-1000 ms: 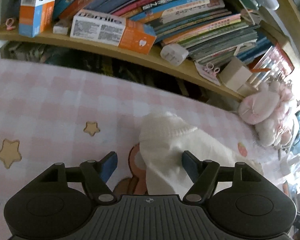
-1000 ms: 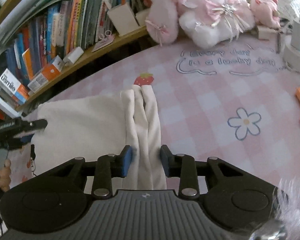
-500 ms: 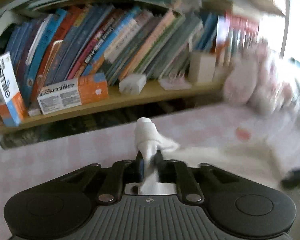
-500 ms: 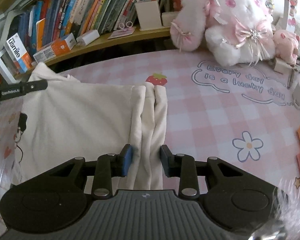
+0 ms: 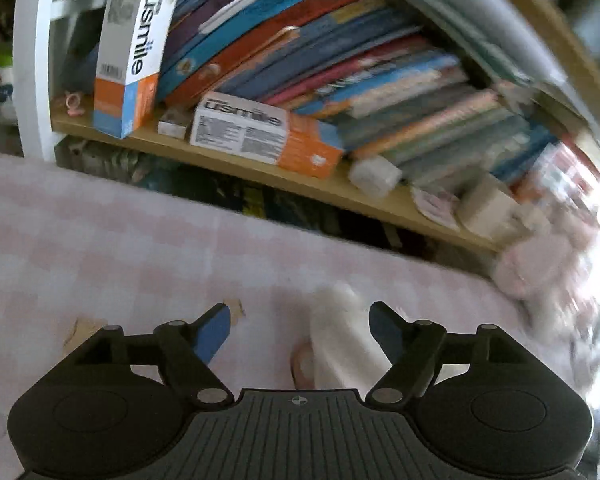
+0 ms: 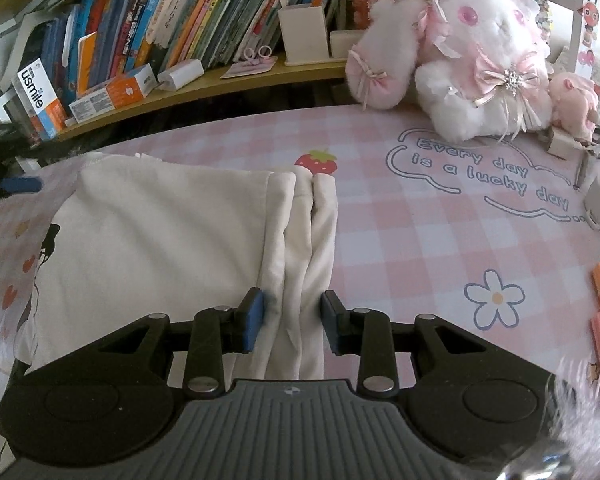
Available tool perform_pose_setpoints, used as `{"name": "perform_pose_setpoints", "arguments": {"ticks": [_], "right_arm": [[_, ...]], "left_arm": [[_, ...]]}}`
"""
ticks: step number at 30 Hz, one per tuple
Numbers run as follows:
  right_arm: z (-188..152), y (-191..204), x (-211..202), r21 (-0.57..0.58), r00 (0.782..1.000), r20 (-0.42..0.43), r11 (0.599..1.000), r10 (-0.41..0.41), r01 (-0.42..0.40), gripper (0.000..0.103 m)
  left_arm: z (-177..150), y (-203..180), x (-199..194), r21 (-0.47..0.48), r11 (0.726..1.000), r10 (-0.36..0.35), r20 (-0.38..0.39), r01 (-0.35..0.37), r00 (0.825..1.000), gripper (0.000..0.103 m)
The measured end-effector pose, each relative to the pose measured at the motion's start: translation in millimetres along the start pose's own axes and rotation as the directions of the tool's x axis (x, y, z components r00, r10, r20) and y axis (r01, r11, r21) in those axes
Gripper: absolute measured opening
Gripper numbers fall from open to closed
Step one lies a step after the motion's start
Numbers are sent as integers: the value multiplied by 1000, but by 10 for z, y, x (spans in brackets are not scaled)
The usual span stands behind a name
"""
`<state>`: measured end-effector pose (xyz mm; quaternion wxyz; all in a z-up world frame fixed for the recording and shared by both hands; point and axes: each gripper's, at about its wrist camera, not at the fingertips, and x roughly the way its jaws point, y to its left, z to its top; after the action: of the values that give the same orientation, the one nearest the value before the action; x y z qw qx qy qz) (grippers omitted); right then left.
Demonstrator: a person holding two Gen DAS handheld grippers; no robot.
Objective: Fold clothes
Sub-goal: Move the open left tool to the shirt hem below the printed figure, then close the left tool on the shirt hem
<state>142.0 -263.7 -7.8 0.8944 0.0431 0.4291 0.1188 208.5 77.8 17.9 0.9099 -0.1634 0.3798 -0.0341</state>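
Our right gripper (image 6: 288,318) pinches the shirt's (image 6: 160,236) bunched edge, which runs straight ahead. Our left gripper (image 5: 300,320) is opening, empty, over the shirt's far corner.

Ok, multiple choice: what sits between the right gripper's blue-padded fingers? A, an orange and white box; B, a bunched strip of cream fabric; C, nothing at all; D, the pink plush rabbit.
B: the right gripper has a bunched edge of the cream cloth garment between its pads, pinched on the pink checked mat.
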Motion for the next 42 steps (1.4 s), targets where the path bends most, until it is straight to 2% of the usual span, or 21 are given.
{"name": "perform_pose_setpoints", "arguments": {"ticks": [3,7,9,13,18,24,27,30,36,39,41,42], "right_arm": [[0,-9,-1,12,1000,4,1000,-3,3,32],[-18,-72,-123,59,1000,14,998,5,-6,34],[-31,-95,-240,65,1000,22,998,17,-18,35],[-186,-145,-525,59,998,2,997,58,-58,41],[-524,-172,-807,37,996,-59,997,69,-67,43],[-865,-191,-1002,83,988,-112,991,111,-102,46],[-904,-271,-1000,128,982,-132,985,135,-118,46],[-908,-367,-1002,174,975,-152,976,160,-133,46],[-900,-350,-1010,196,958,-185,963,220,-183,46],[-888,-325,-1015,186,957,-187,965,222,-187,46],[-889,-313,-1006,181,955,-193,965,224,-189,45],[-889,-307,-1002,178,955,-196,965,225,-191,44]], "left_arm": [[-380,-98,-229,55,998,18,-39,-15,999,77],[-773,-287,-372,210,973,115,-108,-90,988,77],[-951,-380,-525,256,962,123,-96,-95,988,78],[-1206,-473,-748,286,954,119,-86,-90,989,78],[-1464,-515,-930,246,963,142,-99,-114,985,78],[-1678,-471,-1090,169,976,162,-125,-139,979,78],[-1747,-471,-1094,167,975,171,-144,-147,975,78],[-1767,-432,-1077,126,981,168,-164,-149,972,78],[-1809,-331,-1103,-4,993,112,-186,-115,976,76],[-1837,-333,-1132,-28,994,96,-177,-102,979,76],[-1846,-355,-1140,-35,995,80,-181,-88,980,72],[-1852,-370,-1143,-37,996,70,-184,-78,980,65]]}}
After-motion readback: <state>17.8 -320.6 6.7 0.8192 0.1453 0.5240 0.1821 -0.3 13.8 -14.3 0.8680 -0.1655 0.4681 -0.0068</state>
